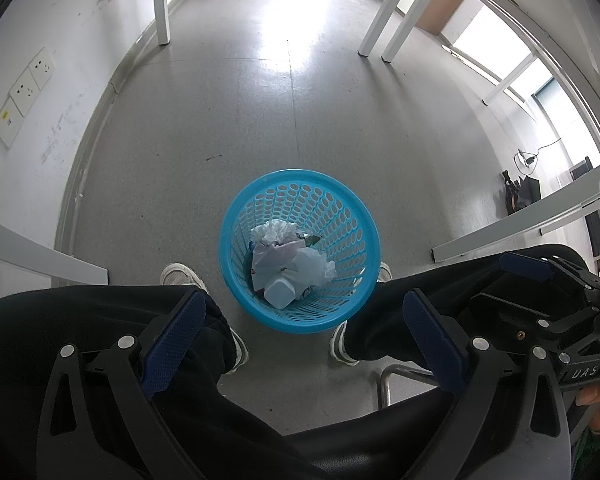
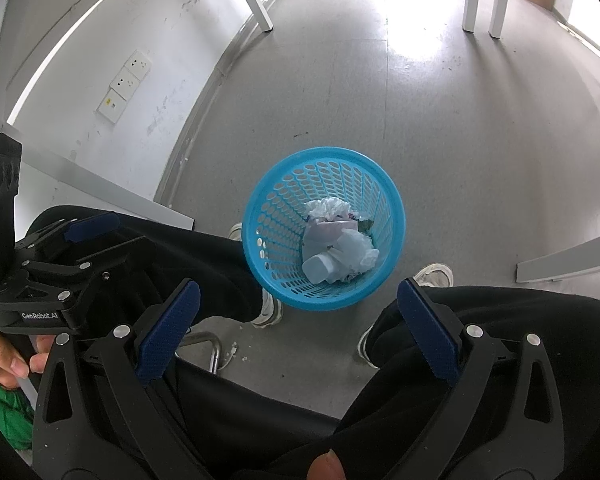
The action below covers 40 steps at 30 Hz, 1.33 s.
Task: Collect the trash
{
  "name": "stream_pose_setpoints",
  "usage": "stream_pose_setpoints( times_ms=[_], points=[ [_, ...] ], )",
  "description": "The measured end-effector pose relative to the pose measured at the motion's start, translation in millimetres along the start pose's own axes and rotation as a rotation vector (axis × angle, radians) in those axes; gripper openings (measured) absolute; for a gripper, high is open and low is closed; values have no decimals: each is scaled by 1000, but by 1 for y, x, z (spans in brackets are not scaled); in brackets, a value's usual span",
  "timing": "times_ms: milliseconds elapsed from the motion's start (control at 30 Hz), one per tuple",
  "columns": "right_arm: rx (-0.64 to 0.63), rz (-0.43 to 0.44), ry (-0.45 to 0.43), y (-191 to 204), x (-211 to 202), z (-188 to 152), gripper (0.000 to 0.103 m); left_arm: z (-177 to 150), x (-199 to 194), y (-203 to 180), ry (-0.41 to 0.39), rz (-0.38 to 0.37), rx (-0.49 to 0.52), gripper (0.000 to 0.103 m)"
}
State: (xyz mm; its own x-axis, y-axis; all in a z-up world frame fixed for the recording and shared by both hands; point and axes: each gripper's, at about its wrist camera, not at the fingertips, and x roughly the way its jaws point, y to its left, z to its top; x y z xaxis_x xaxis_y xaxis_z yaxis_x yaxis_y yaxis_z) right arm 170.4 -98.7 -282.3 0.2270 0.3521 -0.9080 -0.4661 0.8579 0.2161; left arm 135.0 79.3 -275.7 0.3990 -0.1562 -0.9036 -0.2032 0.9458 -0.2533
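Both our grippers, left (image 1: 306, 312) and right (image 2: 298, 304), hang spread wide with nothing in them, right above the blue basket (image 1: 352, 208). It sits on the floor between our shoes, crumpled paper (image 1: 278, 234) and a white bottle (image 1: 279, 292) inside.

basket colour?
Bright blue basket, perforated plastic walls; clearest in the left wrist view.

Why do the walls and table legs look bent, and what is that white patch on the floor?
Left wrist view: the fisheye lens bows the white table legs, and window glare washes out the floor beyond the blue basket. Right wrist view: same bending and a similar glare patch; the corners go dark.
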Motion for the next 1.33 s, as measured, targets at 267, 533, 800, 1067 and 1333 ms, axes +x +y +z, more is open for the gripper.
stream_pose_setpoints(
  times_ms=[267, 533, 800, 1067, 1333],
  points=[
    [3, 1, 1, -1, -1, -1, 94, 0, 0, 0, 0, 0, 0, 97],
    [3, 1, 3, -1, -1, 0, 94, 0, 0, -1, 0, 0, -1, 97],
    [4, 1, 3, -2, 0, 0, 94, 0, -1, -1, 1, 1, 0, 97],
    [4, 1, 3, -2, -1, 0, 94, -1, -1, -1, 1, 1, 1, 97],
    [3, 1, 3, -2, -1, 1, 94, -6, -1, 4, 11, -12, -12, 97]
  ],
)
